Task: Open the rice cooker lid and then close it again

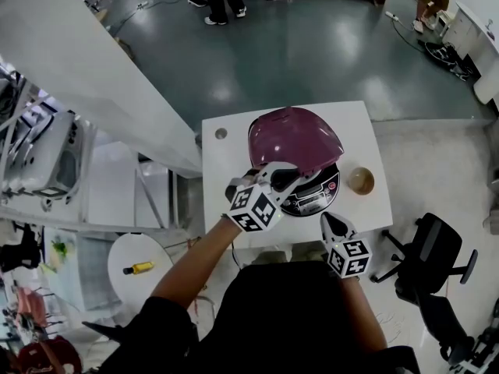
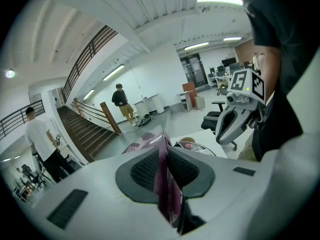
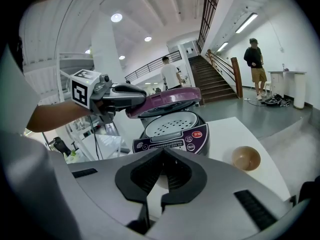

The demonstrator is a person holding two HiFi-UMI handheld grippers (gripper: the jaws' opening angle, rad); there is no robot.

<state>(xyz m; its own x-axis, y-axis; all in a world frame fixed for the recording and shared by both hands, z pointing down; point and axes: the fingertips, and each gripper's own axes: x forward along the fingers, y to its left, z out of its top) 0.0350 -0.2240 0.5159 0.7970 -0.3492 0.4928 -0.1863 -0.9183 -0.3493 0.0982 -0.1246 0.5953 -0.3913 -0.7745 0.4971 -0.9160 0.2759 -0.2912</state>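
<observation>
A rice cooker (image 1: 316, 197) with a purple lid (image 1: 295, 135) stands on a white table (image 1: 226, 162). The lid is partly raised; in the right gripper view the perforated inner plate (image 3: 170, 125) shows under the lid (image 3: 165, 100). My left gripper (image 1: 282, 176) is shut on the lid's front edge, and in the left gripper view the thin purple lid edge (image 2: 163, 154) is pinched between the pads. My right gripper (image 1: 331, 223) hangs shut and empty near the table's front edge, short of the cooker's control panel (image 3: 172, 143).
A small brown bowl (image 1: 360, 180) sits on the table right of the cooker. A black office chair (image 1: 433, 248) stands at the right, a round white stand with a yellow object (image 1: 140, 267) at the left. People stand far off near a staircase (image 3: 212, 81).
</observation>
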